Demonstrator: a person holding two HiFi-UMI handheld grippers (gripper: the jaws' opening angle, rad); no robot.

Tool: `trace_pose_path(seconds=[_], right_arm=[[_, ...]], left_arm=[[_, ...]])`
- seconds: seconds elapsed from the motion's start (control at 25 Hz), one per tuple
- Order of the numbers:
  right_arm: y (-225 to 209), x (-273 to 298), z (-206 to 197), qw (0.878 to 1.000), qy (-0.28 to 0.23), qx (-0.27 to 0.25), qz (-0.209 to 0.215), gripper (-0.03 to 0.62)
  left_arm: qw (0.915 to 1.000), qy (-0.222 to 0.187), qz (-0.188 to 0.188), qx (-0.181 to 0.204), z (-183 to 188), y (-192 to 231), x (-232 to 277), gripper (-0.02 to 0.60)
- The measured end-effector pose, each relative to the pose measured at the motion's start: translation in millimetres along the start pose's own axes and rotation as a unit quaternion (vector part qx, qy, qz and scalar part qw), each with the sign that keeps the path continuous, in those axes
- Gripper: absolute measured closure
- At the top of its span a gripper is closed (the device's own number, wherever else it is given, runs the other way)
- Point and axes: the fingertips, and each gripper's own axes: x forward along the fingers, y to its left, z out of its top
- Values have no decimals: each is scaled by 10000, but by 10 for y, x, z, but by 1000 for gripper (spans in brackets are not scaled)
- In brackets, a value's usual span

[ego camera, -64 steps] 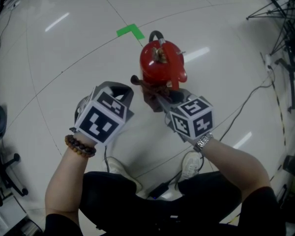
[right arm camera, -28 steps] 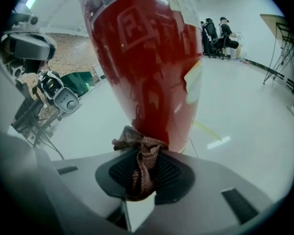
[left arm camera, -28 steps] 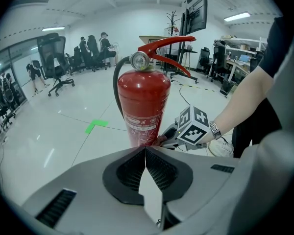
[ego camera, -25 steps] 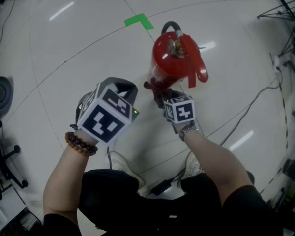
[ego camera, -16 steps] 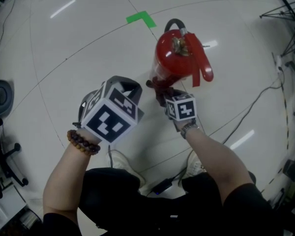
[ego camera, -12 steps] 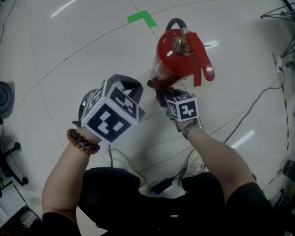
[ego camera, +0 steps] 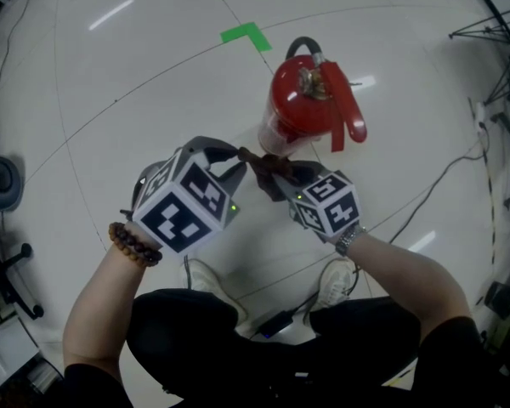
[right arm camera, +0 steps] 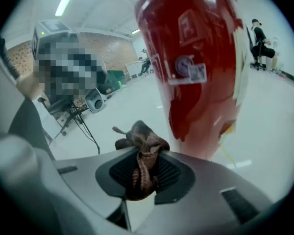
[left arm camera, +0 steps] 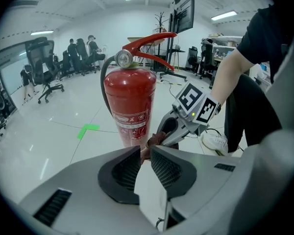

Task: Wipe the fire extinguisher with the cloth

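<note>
Now R gripper [right arm camera: 146,166] clamped cloth [right arm camera: 143,140]; L gripper [left arm camera: 145,156] was opening round its tip; needed firm bite b4 wiping extinguisher [ego camera: 302,100].

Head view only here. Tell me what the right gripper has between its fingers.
Observer: The right gripper is shut on a brown cloth, which is bunched and pokes out past the fingertips.
Operator: Report the left one.
Observer: The left gripper is opening. The cloth's loose end sits at the mouth of its fingers, and the pads don't appear to press it.
Operator: Describe the extinguisher's front.
Observer: The fire extinguisher stands upright, with its round gauge facing the left gripper view.
</note>
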Motion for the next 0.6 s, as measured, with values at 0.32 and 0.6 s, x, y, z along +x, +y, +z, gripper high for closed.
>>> trace_pose_path(seconds=[0.32, 0.6], right_arm=[[439, -471, 272, 9953, -324, -610, 684, 508], [723, -808, 569, 9807, -883, -1357, 1094, 507]], left_arm=[[9969, -185, -652, 406, -3, -342, 8, 345], [9897, -274, -1135, 832, 39, -611, 28, 325]])
